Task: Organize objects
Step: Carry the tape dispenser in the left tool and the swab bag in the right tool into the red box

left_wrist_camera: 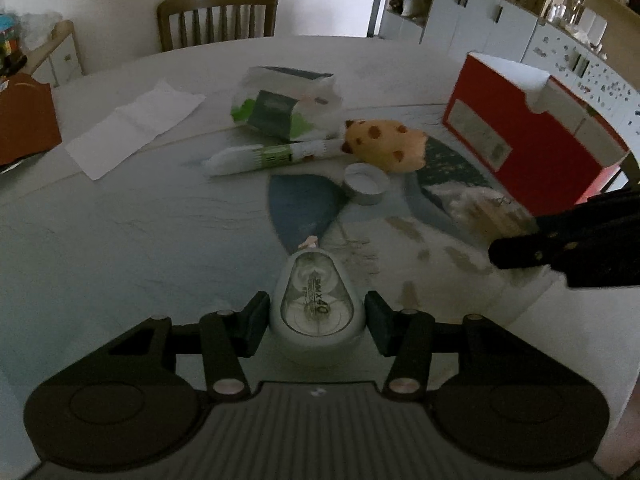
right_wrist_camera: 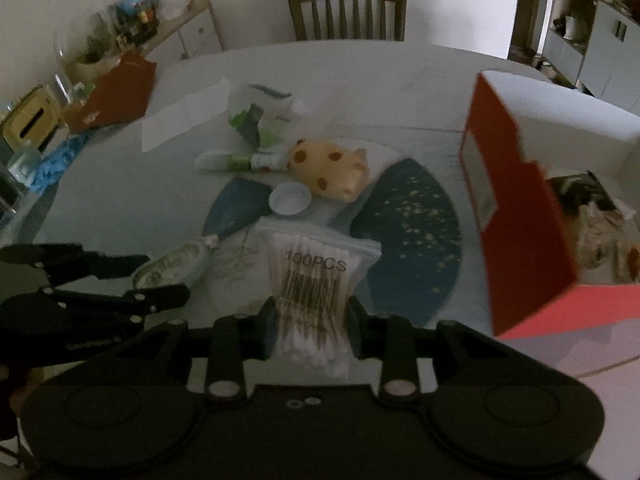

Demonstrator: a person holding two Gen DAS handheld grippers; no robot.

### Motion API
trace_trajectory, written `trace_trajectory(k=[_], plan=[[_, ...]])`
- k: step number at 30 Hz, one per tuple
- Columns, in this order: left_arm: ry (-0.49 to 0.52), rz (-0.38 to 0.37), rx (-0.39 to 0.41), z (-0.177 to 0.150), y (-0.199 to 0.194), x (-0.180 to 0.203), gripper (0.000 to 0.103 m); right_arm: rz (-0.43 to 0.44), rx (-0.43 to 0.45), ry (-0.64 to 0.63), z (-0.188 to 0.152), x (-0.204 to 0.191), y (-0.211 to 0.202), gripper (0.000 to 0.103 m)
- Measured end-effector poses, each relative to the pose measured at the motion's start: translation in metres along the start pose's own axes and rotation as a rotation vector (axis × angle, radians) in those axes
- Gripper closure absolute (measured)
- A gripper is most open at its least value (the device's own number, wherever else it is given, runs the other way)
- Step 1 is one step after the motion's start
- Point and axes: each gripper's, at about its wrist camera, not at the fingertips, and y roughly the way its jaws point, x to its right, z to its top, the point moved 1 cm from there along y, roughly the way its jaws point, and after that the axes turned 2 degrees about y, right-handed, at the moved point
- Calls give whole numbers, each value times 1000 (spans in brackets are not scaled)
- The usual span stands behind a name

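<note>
Black left tongs: clamped on a pale grey correction-tape dispenser, pads pressed to both its sides, its tip pointing away from the camera over the tabletop.

Black right tongs: clamped on a clear bag of cotton swabs printed "100PCS" with a barcode, the bag standing up between the pads.

Items lying on the tabletop, beyond both tongs:
- round white lid, rim up, on a blue patterned mat;
- yellow plush toy with brown spots, just behind the lid;
- white and green tube, lying flat, its end touching the plush toy;
- green and white packet in clear plastic, behind the tube;
- folded white paper sheet, to the left, well apart from the mat.

Red cardboard box: open-topped, at the right of the tabletop, some mixed contents visible inside, too blurred to identify.

Wooden chair: at the far edge.
</note>
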Motion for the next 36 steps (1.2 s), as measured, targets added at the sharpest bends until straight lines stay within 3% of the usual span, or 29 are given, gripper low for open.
trace_trajectory(k=[19,36], plan=[[-93,-33,50,16,-14,61,53,28,98,-6,9,86,-76,70],[-77,-82,170,76,-27,137,53,-27,149,33,28,180,-87,70]])
